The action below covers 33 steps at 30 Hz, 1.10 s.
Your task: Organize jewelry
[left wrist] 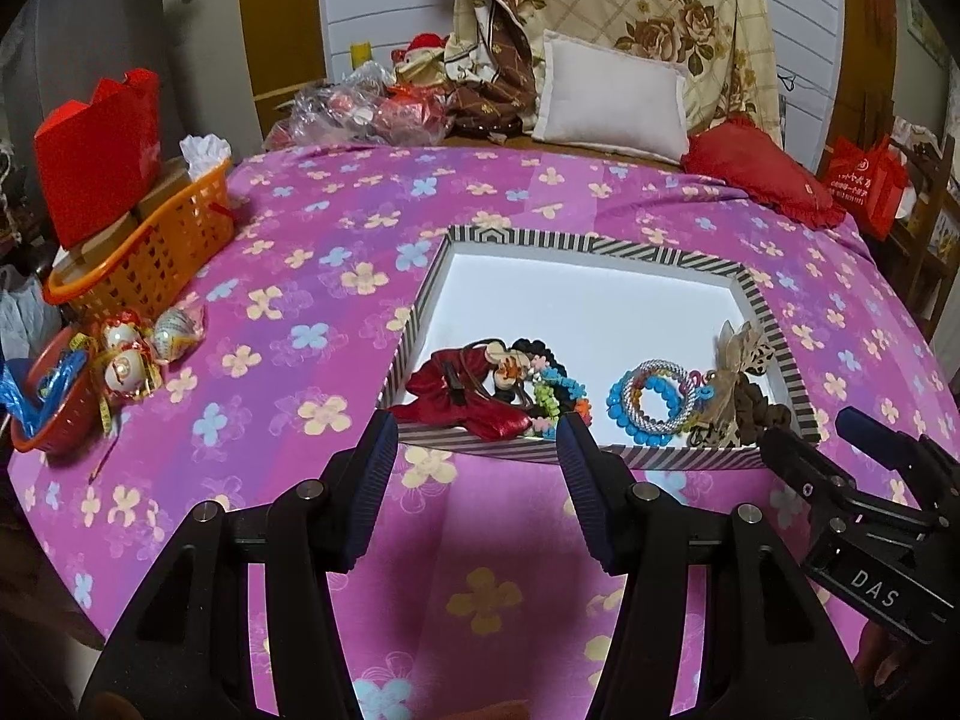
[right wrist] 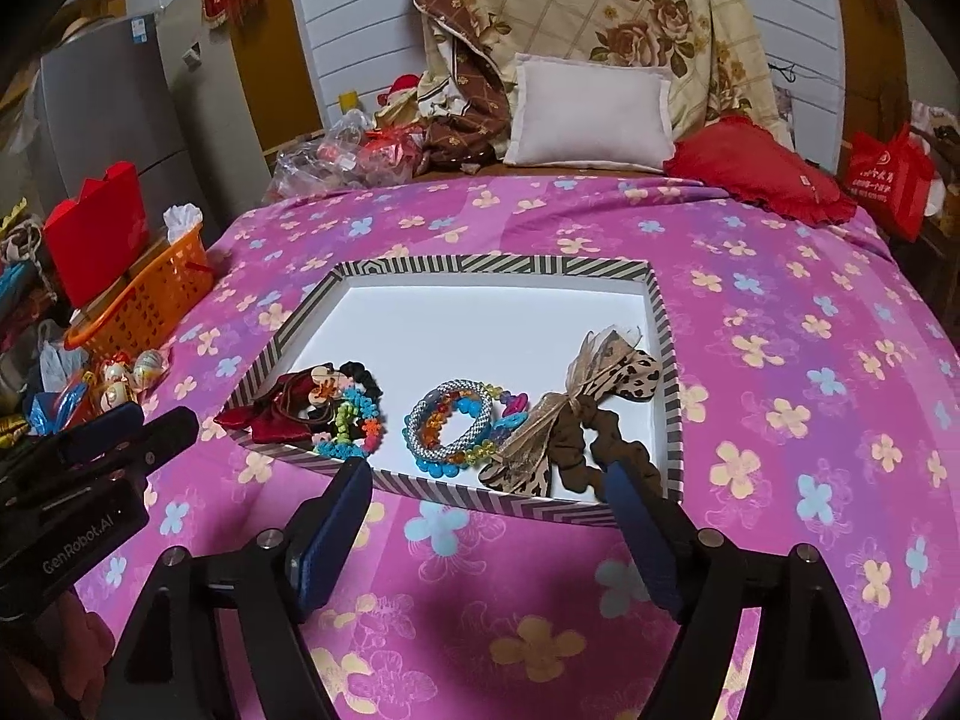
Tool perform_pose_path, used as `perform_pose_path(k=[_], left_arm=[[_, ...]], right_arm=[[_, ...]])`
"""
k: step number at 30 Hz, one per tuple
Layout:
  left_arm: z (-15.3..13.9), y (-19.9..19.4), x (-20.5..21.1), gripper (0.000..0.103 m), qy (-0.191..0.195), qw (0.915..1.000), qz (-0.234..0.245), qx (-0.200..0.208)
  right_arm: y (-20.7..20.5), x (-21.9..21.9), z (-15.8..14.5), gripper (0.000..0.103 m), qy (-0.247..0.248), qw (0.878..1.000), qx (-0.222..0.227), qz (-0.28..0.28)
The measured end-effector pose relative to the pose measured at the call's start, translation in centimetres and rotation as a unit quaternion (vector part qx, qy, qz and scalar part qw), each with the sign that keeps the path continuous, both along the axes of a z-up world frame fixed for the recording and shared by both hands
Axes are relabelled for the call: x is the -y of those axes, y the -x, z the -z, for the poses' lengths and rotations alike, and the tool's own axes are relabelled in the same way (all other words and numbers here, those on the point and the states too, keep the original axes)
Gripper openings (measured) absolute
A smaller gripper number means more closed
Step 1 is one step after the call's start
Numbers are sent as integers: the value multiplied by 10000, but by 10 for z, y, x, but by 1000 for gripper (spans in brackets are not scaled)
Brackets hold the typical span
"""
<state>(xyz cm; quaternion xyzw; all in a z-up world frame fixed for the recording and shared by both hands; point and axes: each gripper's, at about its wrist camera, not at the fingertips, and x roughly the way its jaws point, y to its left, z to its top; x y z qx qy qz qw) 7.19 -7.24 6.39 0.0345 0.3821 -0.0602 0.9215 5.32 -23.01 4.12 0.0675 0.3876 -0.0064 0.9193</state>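
Note:
A striped box with a white floor (left wrist: 600, 312) (right wrist: 480, 324) lies on the pink flowered bedspread. Along its near side lie a red bow (left wrist: 462, 399) (right wrist: 270, 414), a colourful flower-bead bracelet (left wrist: 555, 393) (right wrist: 354, 426), blue and silver bead bracelets (left wrist: 651, 402) (right wrist: 450, 426), a leopard-print bow (left wrist: 735, 360) (right wrist: 612, 372) and a brown scrunchie (left wrist: 762, 414) (right wrist: 594, 438). My left gripper (left wrist: 477, 444) is open and empty, just short of the box's near wall by the red bow. My right gripper (right wrist: 486, 486) is open and empty, at the near wall before the bracelets and scrunchie.
An orange basket (left wrist: 150, 252) (right wrist: 144, 300) with a red box stands at the left. Wrapped eggs (left wrist: 138, 354) and a red bowl (left wrist: 54, 414) lie near it. A white pillow (left wrist: 612, 96), a red cushion (left wrist: 762, 171) and a quilt are at the back.

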Motion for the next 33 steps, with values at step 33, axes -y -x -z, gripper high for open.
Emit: perform_pose_path(k=[33], left_arm=[[-10,7,1,55,-21,9998,-47,166]], right_arm=[[5,-3,-5,80,163,9998,-20,100]])
